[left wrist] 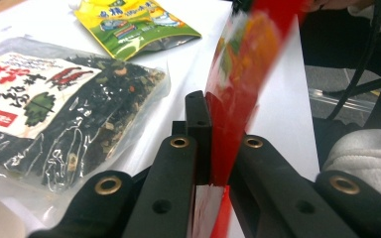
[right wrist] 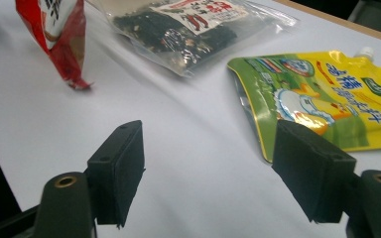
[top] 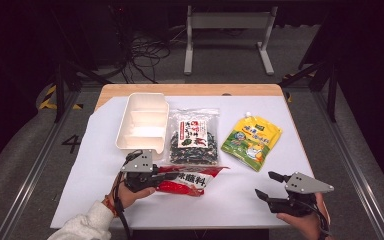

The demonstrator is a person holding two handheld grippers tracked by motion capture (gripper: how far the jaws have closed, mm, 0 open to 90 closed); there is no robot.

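From my remote seat: my left claw (top: pixel 172 176) is clamped on the edge of a red seasoning packet (top: pixel 192 180), which lies near the front of the white-covered desk (top: pixel 280 200), just ahead of the dried-vegetable bag (top: pixel 194 143). In the left gripper view the red packet (left wrist: pixel 238 84) stands pinched between the two black jaws, its film rising out of the grip and blurring toward the top. My right claw (top: pixel 269 186) hovers wide apart over bare desk at the front right, holding nothing; in the right gripper view its jaws frame the white surface, with the yellow-green spouted pouch (right wrist: pixel 322 101) just beyond the far jaw and the red packet's lower corner (right wrist: pixel 62 44) touching the desk at upper left. A white three-compartment tray (top: pixel 142 122) sits at the back left, beside the clear bag of dark dried vegetables, and the yellow-green pouch (top: pixel 252 140) lies to the right of that bag, apart from it. A white sleeve (top: pixel 87 225) enters at the lower left
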